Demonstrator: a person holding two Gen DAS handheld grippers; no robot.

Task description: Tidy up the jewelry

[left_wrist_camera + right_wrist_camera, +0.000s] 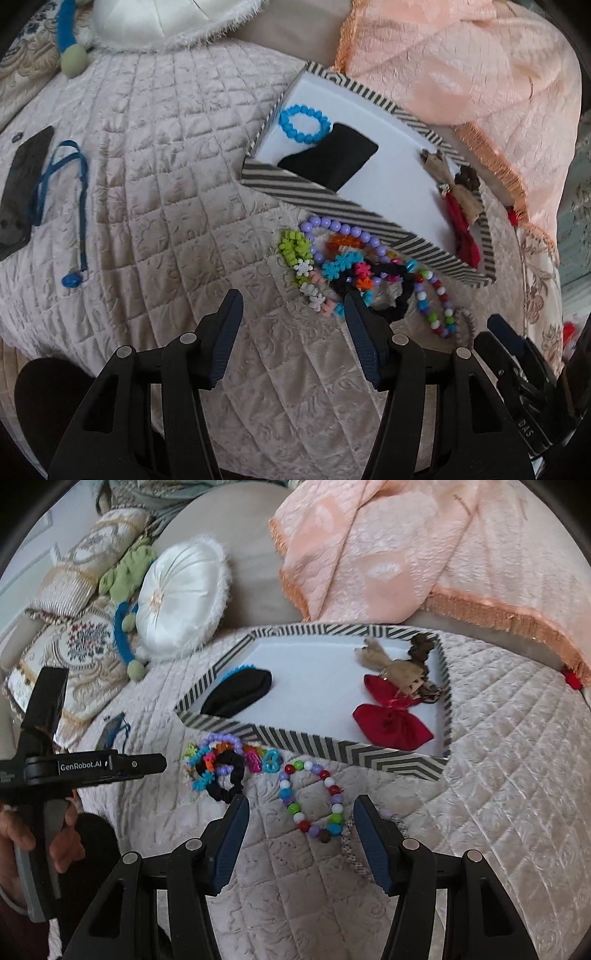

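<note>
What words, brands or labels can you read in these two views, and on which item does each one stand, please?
"GenRobot.AI": white print on the side of the left tool, right wrist view.
"DAS": small letters on the right tool's black body, left wrist view; possibly partial.
Tiny grey print left of the brand name: too small to read.

A quilted cream bedspread [155,206] covers the surface. On its left part lies a dark phone [22,192] with a blue lanyard [70,206] looped just beside and partly over it. At the back a round white satin cushion [181,598] with a fuzzy edge leans against a grey-beige bolster [251,561]. A peach fringed blanket [424,546] is draped over the right of the bolster. Left of the cushion a green soft toy [125,576] with a blue band rests among embroidered floral pillows [77,642]. A small red thing [572,681] shows under the blanket's fringe; what it is cannot be told.
</note>
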